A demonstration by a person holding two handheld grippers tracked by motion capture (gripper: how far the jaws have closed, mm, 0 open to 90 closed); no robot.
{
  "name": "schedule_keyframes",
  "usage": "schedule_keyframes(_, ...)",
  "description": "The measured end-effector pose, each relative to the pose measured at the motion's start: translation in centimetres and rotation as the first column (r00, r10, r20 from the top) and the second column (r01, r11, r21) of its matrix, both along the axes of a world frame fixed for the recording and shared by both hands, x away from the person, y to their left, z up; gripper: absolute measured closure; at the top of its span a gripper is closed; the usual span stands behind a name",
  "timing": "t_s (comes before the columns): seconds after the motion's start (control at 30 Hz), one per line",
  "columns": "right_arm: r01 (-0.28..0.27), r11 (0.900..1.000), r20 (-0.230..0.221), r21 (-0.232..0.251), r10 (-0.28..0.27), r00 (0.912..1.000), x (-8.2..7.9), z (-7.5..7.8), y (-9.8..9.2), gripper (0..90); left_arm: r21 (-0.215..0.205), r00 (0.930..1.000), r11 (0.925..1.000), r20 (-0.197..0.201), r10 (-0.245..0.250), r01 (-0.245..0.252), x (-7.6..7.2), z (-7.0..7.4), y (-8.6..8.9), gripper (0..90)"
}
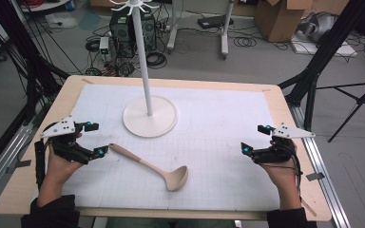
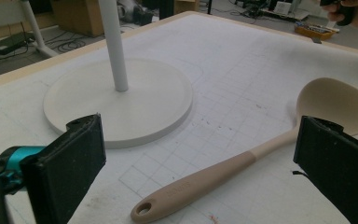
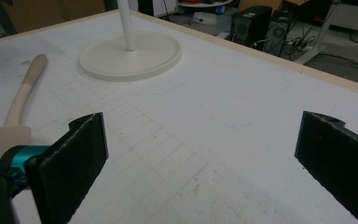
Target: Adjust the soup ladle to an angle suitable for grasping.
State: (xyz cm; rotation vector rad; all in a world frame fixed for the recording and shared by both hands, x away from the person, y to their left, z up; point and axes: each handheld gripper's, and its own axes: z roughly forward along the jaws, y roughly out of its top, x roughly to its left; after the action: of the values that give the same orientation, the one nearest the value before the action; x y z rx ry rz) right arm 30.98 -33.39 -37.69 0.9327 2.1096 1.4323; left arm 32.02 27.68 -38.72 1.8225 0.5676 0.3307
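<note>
Ladle [image 1: 154, 167]: beige, lying flat on the white mat of the table [image 1: 38, 156], towards the near edge, left of middle; handle end points at the left gripper [image 1: 96, 138], bowl faces up.
Stand [image 1: 149, 116]: white pole on a round base, behind the ladle, towards the far edge.
Left gripper: jaws wide apart, empty, level with the handle tip, just beside it.
Right gripper [image 1: 255, 137]: jaws wide apart, empty, near the right edge, well apart from the ladle.
Step, as judged: approach before pick-up. Next move likely calls for bringing the left jaws around the handle and closing.
</note>
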Motion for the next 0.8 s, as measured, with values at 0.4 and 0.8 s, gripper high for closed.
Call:
schedule_keyframes(0.4,0.005,1.000,-0.019,0.002,-0.005,0.9998,-0.1,-0.2,-0.1,1.1,-0.010,0.9998,0.9998,0.000,-0.018,0.018,0.0,0.1,-0.5,2.5)
schedule_keyframes(0.8,0.005,1.000,-0.028,-0.011,-0.005,0.9996,0.1,-0.4,-0.2,1.1,0.015,0.9962,0.9962,-0.016,-0.086,0.086,0.3,-0.3,-2.6,2.5)
